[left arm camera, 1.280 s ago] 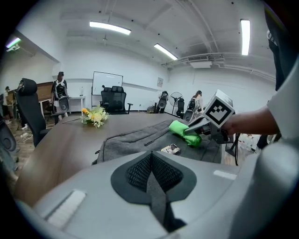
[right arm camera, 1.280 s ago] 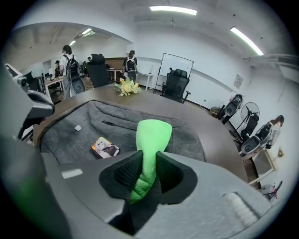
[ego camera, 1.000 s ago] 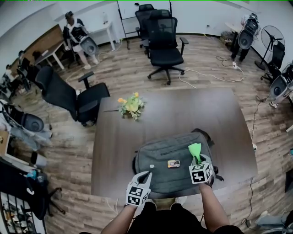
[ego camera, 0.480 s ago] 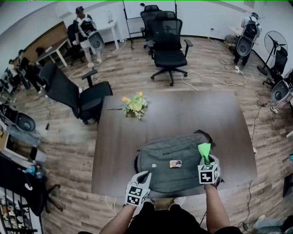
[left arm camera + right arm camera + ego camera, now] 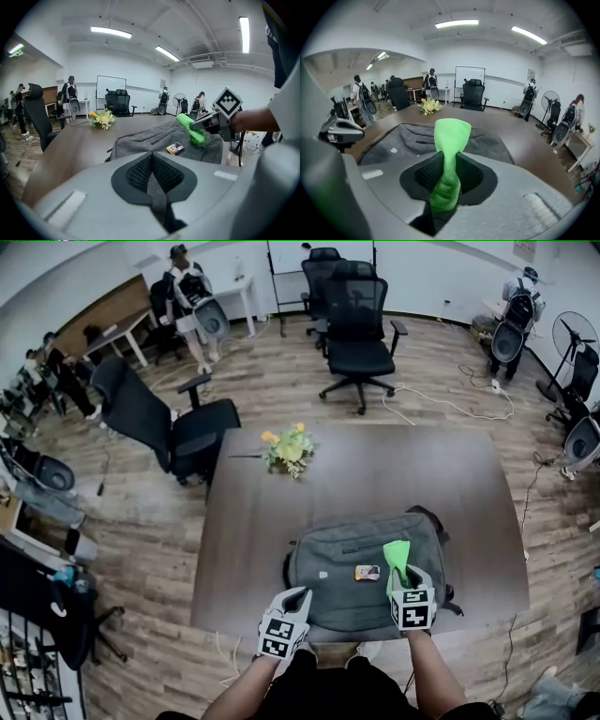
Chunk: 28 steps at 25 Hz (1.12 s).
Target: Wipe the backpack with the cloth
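Note:
A grey backpack (image 5: 352,563) lies flat on the dark table (image 5: 253,531), near its front edge. My right gripper (image 5: 401,577) is shut on a bright green cloth (image 5: 397,557), which stands up over the backpack's right half. In the right gripper view the cloth (image 5: 449,154) runs twisted between the jaws, with the backpack (image 5: 408,138) just beyond. My left gripper (image 5: 297,601) hangs at the backpack's near left edge, shut with nothing in it. From the left gripper view I see the backpack (image 5: 150,138), the cloth (image 5: 191,129) and the right gripper (image 5: 206,123).
A small orange tag (image 5: 367,572) sits on the backpack's front. A bunch of yellow flowers (image 5: 289,450) lies on the table's far left. Office chairs (image 5: 164,423) stand left of and behind the table, cables run over the floor, and people stand at the room's far side.
My right gripper carried the cloth toward the backpack's right edge, then back left toward its middle. The left gripper stayed at the near edge.

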Each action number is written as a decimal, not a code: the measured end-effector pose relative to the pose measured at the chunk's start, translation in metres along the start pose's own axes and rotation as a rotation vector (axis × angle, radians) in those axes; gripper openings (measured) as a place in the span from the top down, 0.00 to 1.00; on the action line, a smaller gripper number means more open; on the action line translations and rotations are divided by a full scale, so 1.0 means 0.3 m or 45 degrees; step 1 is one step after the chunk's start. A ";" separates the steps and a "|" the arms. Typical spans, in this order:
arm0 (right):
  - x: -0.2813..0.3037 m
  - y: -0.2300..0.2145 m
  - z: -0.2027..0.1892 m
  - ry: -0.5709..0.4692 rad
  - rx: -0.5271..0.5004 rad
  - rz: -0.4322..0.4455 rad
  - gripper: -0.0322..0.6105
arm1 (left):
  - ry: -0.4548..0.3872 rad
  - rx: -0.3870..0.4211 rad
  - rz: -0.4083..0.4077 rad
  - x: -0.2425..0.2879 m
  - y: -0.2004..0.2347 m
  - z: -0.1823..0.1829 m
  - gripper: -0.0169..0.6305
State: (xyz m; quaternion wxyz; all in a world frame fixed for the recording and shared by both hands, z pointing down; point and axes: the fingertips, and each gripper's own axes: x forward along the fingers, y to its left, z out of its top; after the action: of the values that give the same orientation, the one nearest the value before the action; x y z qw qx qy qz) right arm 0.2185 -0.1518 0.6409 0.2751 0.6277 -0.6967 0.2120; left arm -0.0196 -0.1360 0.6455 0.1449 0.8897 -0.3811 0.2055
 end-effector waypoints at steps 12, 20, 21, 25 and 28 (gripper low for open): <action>0.030 0.457 -0.069 0.099 -0.002 0.456 0.82 | 0.034 -0.088 0.121 -0.104 0.067 -0.078 0.94; 0.054 0.713 -0.062 0.141 -0.061 0.651 0.82 | 0.023 -0.096 0.188 -0.153 0.084 -0.088 0.94; 0.057 0.740 -0.067 0.151 -0.064 0.667 0.82 | 0.026 -0.098 0.196 -0.158 0.088 -0.093 0.94; 0.074 0.807 -0.095 0.201 -0.129 0.677 0.81 | 0.051 -0.120 0.206 -0.184 0.097 -0.117 0.94; 0.084 0.802 -0.105 0.222 -0.141 0.670 0.81 | 0.055 -0.121 0.212 -0.190 0.102 -0.120 0.94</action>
State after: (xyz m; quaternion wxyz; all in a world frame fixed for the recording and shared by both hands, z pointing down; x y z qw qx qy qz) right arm -0.0178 -0.1212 0.6932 0.3034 0.3885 -0.8201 0.2907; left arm -0.0871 -0.1062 0.6529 0.1776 0.8423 -0.4599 0.2177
